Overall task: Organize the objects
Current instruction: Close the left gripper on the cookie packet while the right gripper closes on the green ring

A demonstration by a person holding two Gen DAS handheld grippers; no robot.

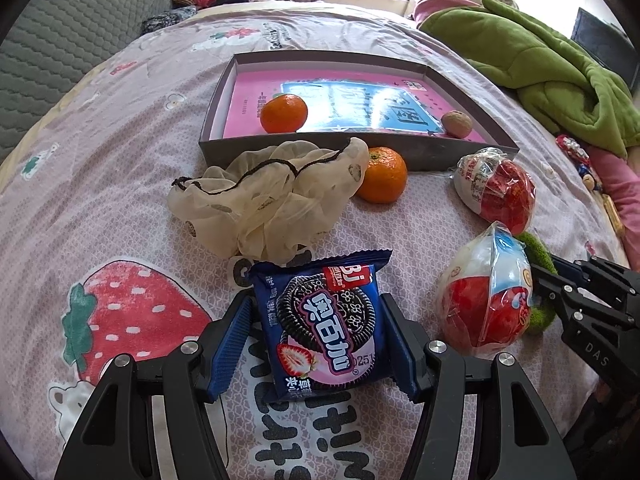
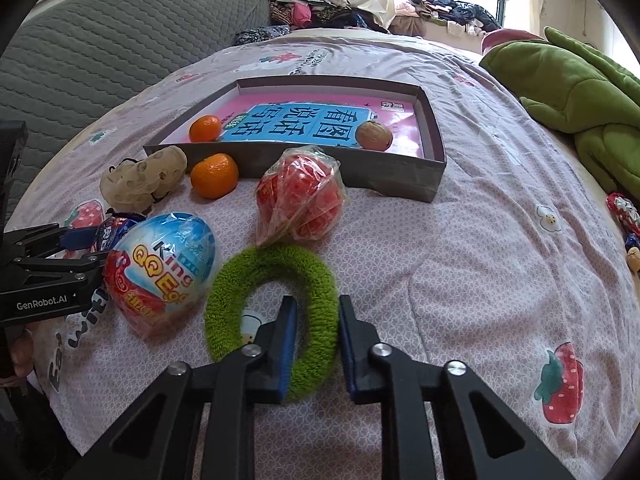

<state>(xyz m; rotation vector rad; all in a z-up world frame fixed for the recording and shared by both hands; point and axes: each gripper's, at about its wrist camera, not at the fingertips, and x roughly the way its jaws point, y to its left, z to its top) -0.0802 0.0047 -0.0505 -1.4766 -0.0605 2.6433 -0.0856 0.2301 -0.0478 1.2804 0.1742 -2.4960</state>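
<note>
My left gripper [image 1: 318, 340] is shut on a blue Oreo packet [image 1: 324, 324], one blue pad against each side. My right gripper [image 2: 318, 344] is shut on the right side of a fuzzy green ring [image 2: 276, 316] that lies on the bed. A grey shallow box [image 1: 316, 152] with a pink book inside holds a tangerine [image 1: 284, 113] and a walnut [image 1: 457, 123]; it also shows in the right wrist view [image 2: 360, 168]. A second tangerine [image 1: 382, 176], a cream mesh bag [image 1: 272, 196] and two wrapped toy eggs [image 1: 498, 190] [image 1: 484, 300] lie in front of the box.
The bed has a pink strawberry-print sheet [image 2: 460, 260]. A green plush blanket [image 2: 580, 92] lies at the right. A grey quilted headboard [image 2: 100, 60] stands at the left. Small wrapped sweets [image 2: 628, 220] lie at the right edge.
</note>
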